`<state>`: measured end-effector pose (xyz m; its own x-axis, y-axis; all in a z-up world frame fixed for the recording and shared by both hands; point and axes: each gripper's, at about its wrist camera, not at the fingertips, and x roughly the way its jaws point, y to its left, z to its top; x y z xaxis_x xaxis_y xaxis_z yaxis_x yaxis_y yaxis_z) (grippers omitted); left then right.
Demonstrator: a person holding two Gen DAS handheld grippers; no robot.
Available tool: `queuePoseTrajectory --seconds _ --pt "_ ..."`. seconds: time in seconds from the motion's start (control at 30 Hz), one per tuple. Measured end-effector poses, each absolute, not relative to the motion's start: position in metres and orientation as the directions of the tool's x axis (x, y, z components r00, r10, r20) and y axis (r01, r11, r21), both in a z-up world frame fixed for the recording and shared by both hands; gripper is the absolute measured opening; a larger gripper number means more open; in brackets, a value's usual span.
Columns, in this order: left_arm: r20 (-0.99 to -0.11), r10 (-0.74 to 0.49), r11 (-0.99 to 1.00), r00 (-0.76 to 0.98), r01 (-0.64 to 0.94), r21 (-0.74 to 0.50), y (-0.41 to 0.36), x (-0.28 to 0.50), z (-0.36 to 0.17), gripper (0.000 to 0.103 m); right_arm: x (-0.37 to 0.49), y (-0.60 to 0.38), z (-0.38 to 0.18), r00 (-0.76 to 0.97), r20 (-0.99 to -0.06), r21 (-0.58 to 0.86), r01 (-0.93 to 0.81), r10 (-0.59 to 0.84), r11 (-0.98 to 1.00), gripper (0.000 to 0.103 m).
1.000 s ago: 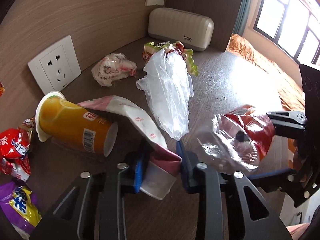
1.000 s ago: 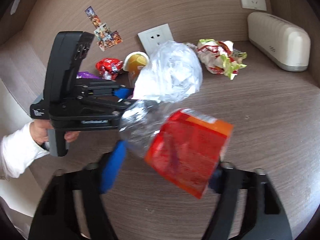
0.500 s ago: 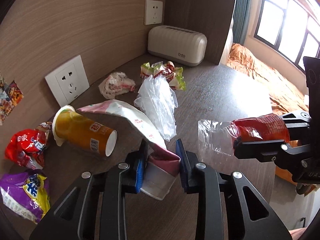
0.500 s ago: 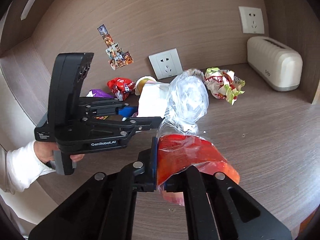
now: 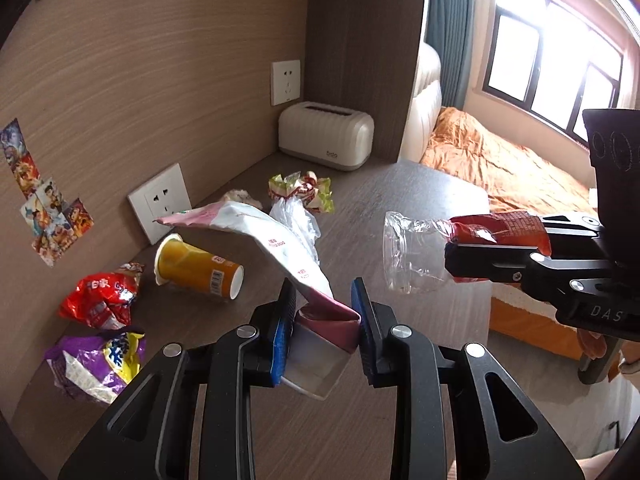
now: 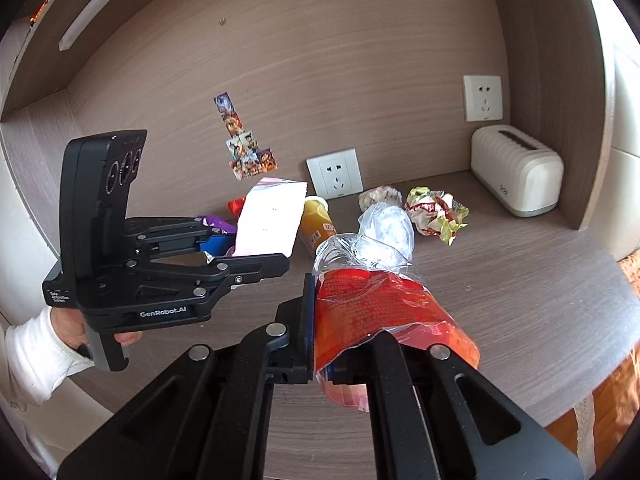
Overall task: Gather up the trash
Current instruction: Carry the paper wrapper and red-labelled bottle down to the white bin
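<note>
Partly, the pink-and-white pouch (image 5: 280, 248) is hidden where its folded pink end is wedged between the pads of the left gripper (image 5: 322, 320), which is clamped on it; a translucent white flap below is cut off by the jaws. The pouch is soft, creased film, held above the wood-grain desk (image 5: 400, 208). In the right wrist view the lower end of the red wrapper (image 6: 372, 312) is covered by the right gripper (image 6: 320, 332), whose jaws are pressed together on it; its clear crinkled plastic end is seen sticking forward. Behind it, the clear bag (image 6: 386, 228) is hard to separate from that plastic. On the desk lie an orange paper cup (image 5: 196, 268) on its side, a crumpled red packet (image 5: 100, 296), a purple-and-yellow packet (image 5: 96, 364) and a scrunched green-and-red wrapper (image 5: 300, 188) near the ribbed cream toaster (image 5: 326, 134).
</note>
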<state>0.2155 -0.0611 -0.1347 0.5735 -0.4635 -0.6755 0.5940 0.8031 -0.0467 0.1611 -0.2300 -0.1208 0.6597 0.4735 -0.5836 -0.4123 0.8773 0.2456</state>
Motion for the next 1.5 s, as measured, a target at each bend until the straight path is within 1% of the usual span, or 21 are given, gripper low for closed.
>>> queuePoseTrajectory --seconds 0.2,0.3,0.43,0.67,0.83,1.0,1.13,1.33,1.5 --pt "-0.636 -0.544 0.732 0.547 0.680 -0.042 -0.062 0.180 -0.118 0.028 0.116 -0.224 -0.103 0.733 -0.569 0.217 -0.302 0.372 0.928 0.005" --pt "-0.624 -0.592 0.678 0.510 0.733 -0.044 -0.068 0.160 -0.114 0.028 0.088 -0.225 -0.096 0.767 -0.552 0.238 -0.229 0.325 0.944 0.005" --pt "-0.613 -0.651 0.596 0.447 0.802 -0.048 -0.081 0.135 -0.111 0.028 0.050 -0.229 -0.088 0.815 -0.533 0.239 -0.113 0.228 0.964 0.005" --pt "-0.605 -0.729 0.455 0.321 0.887 -0.077 -0.121 0.101 -0.114 0.028 -0.007 -0.249 -0.077 0.837 -0.545 0.199 0.070 0.051 0.978 0.005" --pt "-0.611 -0.754 0.371 0.241 0.924 -0.093 -0.157 0.077 -0.123 0.028 -0.034 -0.273 -0.080 0.830 -0.557 0.193 0.172 -0.036 0.966 0.005" --pt "-0.643 -0.744 0.328 0.182 0.938 -0.115 -0.201 0.052 -0.151 0.028 -0.061 -0.307 -0.092 0.812 -0.580 0.201 0.222 -0.067 0.954 0.005" --pt "-0.685 -0.714 0.322 0.144 0.936 -0.140 -0.245 0.035 -0.186 0.028 -0.074 -0.344 -0.113 0.786 -0.615 0.206 0.246 -0.070 0.947 0.005" --pt "-0.745 -0.661 0.327 0.094 0.929 -0.172 -0.305 0.016 -0.245 0.027 -0.083 -0.402 -0.163 0.739 -0.673 0.257 0.253 -0.015 0.933 0.005" --pt "-0.780 -0.625 0.326 0.044 0.922 -0.209 -0.346 0.012 -0.313 0.028 -0.076 -0.440 -0.218 0.705 -0.709 0.289 0.271 0.015 0.918 0.005"
